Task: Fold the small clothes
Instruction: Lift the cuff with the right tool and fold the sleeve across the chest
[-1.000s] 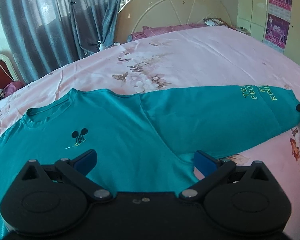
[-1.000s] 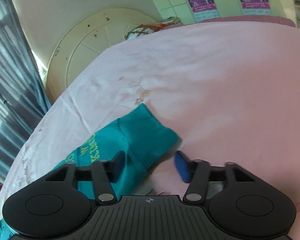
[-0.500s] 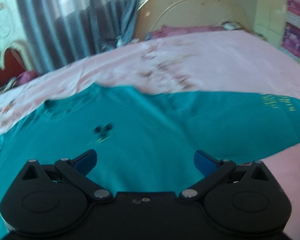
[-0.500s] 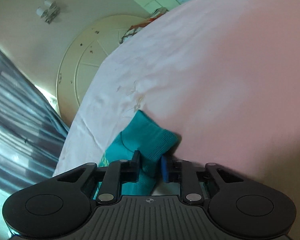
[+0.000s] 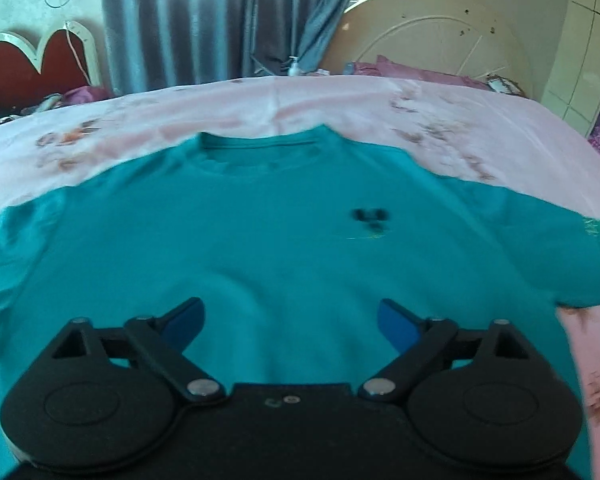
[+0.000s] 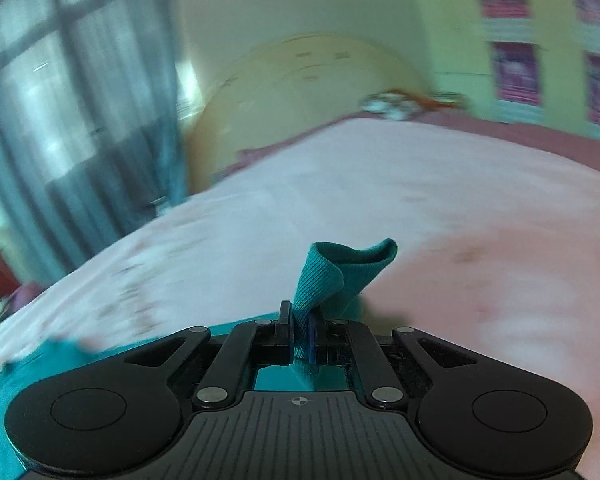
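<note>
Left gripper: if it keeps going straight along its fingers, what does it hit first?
Most likely the chest of the teal shirt lying flat on the bed. The left gripper is open and empty, angled down at the fabric; nothing else shows in between, though depth is uncertain.

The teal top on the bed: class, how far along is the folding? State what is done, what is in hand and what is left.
Done: the teal top lies spread face up on the pink bedsheet. In hand: the right gripper has just closed on the sleeve cuff, lifted off the sheet. The left gripper hovers open over the body, holding nothing. Left: every fold; the body is unfolded.
</note>
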Action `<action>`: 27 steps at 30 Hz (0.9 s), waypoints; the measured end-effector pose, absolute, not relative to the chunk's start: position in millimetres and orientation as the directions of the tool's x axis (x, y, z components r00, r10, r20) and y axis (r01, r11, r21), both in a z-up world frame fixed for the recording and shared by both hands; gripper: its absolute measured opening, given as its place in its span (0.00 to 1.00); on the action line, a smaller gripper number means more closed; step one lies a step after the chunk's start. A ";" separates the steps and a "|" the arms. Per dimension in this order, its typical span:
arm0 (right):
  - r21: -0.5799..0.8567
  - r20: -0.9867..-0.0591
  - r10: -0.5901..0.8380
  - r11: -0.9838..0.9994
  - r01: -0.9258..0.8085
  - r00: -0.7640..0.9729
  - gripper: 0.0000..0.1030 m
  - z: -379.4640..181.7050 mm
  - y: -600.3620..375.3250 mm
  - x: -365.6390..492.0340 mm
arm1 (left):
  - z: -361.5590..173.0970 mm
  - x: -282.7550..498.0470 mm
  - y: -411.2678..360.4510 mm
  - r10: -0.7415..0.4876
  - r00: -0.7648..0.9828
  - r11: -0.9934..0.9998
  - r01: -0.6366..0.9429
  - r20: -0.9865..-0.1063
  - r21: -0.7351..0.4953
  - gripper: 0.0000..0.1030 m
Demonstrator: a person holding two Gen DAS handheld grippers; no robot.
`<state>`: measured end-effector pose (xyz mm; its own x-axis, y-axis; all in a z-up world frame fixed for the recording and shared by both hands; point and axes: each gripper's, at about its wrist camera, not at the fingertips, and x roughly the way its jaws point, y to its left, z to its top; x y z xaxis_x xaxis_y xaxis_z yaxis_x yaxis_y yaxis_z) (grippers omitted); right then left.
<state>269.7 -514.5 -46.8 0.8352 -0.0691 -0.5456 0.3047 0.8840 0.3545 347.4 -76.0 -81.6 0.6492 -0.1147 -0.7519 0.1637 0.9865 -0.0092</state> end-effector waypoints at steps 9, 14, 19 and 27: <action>0.297 -0.585 0.207 0.954 -0.031 0.785 0.05 -61.0 -298.1 335.8 | -78.1 346.3 11.0 -0.207 0.649 0.974 0.204 -0.732 -0.094 0.99; 0.236 -0.624 0.274 0.959 -0.158 0.732 0.05 -90.5 -213.3 361.0 | -75.5 339.9 47.6 -0.212 0.661 0.976 0.177 -0.719 -0.125 0.92; 0.193 -0.698 0.306 0.951 -0.241 0.648 0.06 -125.9 -173.4 366.7 | -75.2 336.2 64.1 -0.211 0.661 0.977 0.159 -0.720 -0.140 0.93; 0.177 -0.627 0.278 0.961 -0.214 0.728 0.63 -107.3 -213.6 324.4 | -78.5 351.4 35.4 -0.321 0.649 0.947 0.212 -0.690 -0.241 0.94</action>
<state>324.4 -213.6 -107.3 0.7276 0.2778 -0.6272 -0.2139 0.9606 0.1773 351.4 35.4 -78.5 0.6488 -0.3206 -0.6901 0.2117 0.9471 -0.2410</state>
